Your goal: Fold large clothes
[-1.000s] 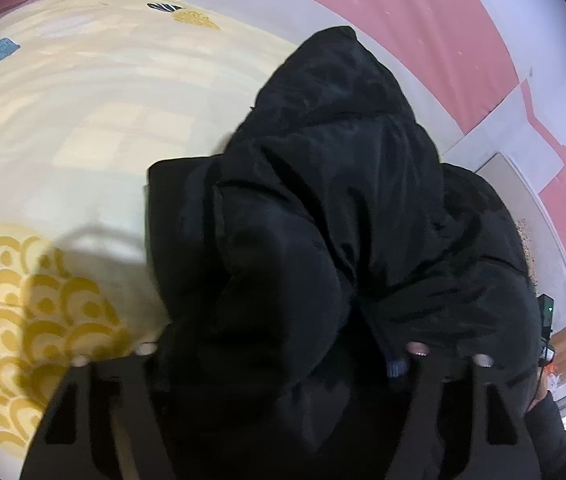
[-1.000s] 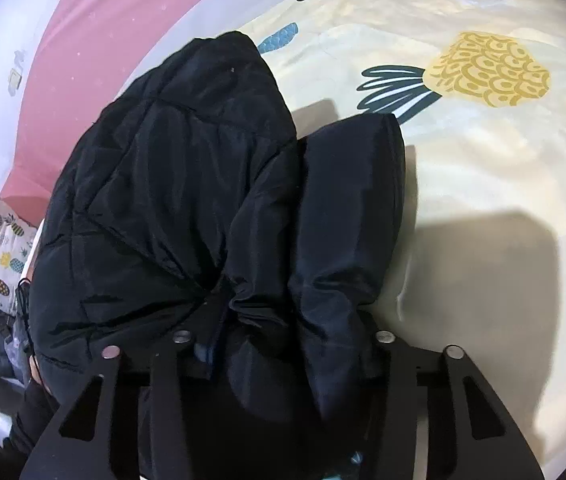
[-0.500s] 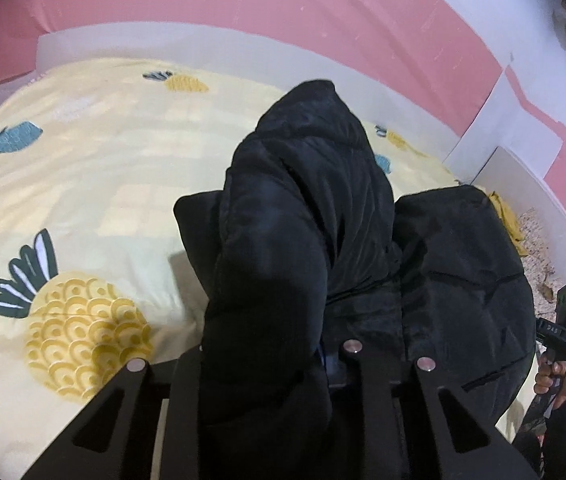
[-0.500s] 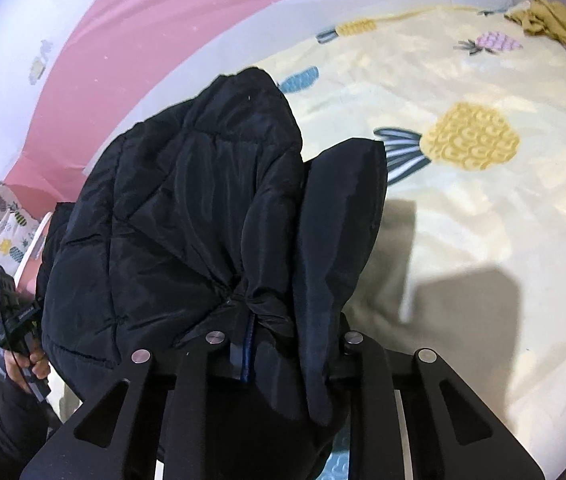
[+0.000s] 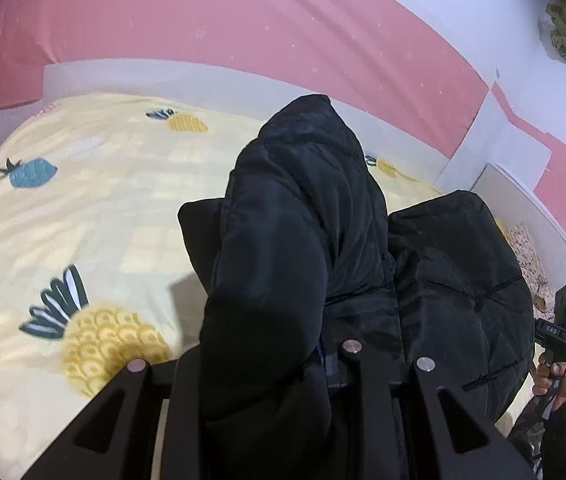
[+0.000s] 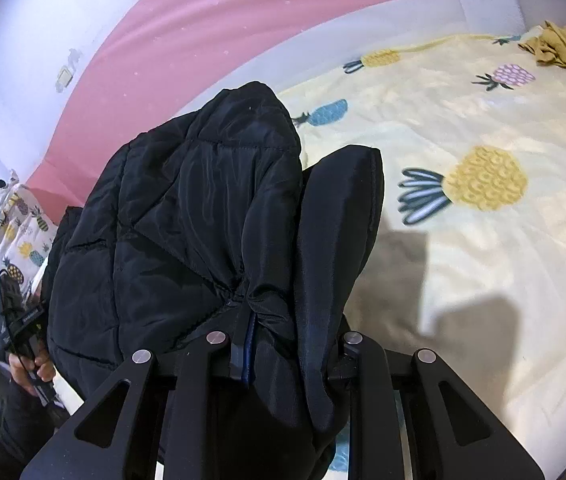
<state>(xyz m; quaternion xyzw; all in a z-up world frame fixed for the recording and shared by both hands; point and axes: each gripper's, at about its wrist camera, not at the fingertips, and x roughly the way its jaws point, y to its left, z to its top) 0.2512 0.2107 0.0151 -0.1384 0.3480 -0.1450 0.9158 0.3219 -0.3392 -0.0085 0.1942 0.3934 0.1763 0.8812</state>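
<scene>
Black jacket [image 5: 307, 240] now higher off bedspread [image 5: 83, 216]

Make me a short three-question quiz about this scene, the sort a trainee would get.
1. True or false: both grippers are clamped on the black padded jacket.
2. What fruit is printed on the yellow bedspread?
3. The mustard-yellow garment lies: A) under the jacket, B) at the far corner of the bed, C) in a gripper.

Key:
1. True: the left gripper and the right gripper each pinch a bunch of its fabric.
2. Pineapples.
3. B.
</scene>
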